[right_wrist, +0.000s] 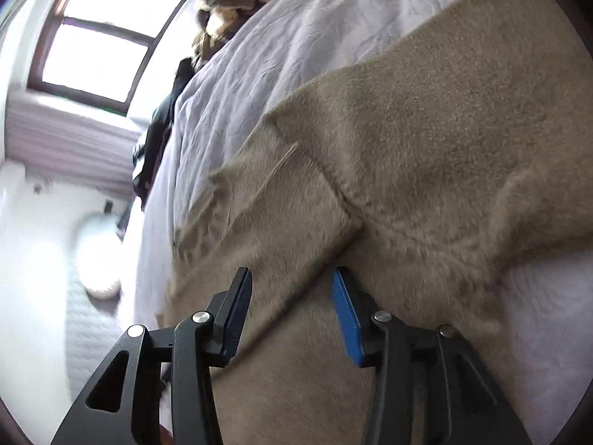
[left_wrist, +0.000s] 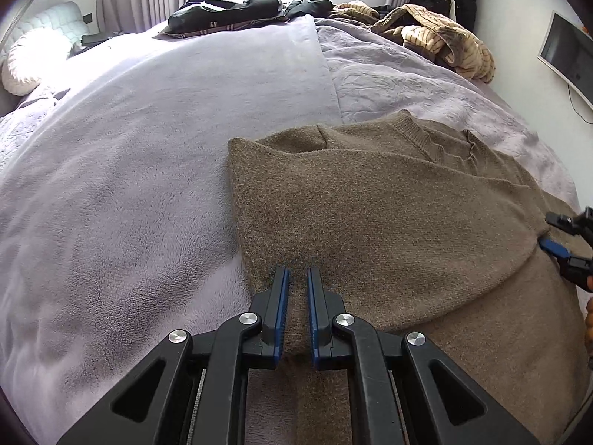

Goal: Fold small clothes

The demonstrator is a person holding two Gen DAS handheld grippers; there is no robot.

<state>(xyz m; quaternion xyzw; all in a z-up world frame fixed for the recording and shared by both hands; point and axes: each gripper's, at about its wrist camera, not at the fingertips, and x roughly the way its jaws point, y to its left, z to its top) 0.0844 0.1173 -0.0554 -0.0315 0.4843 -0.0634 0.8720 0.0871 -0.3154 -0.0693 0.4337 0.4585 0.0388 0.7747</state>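
A brown knitted sweater (left_wrist: pixel 389 200) lies partly folded on the lilac bed cover (left_wrist: pixel 129 170), with its ribbed collar at the far side. My left gripper (left_wrist: pixel 297 272) sits over the sweater's near left part, its jaws a narrow gap apart with a ridge of brown knit between them. My right gripper (right_wrist: pixel 291 278) is open, its jaws wide apart around a folded flap of the sweater (right_wrist: pixel 407 141). It also shows at the right edge of the left wrist view (left_wrist: pixel 567 244).
A tan striped garment (left_wrist: pixel 437 33) and black clothes (left_wrist: pixel 237 11) lie heaped at the far end of the bed. A white pillow (left_wrist: pixel 26 63) lies at the far left. A monitor (left_wrist: pixel 567 52) hangs on the right wall. A window (right_wrist: pixel 100 37) is beyond the bed.
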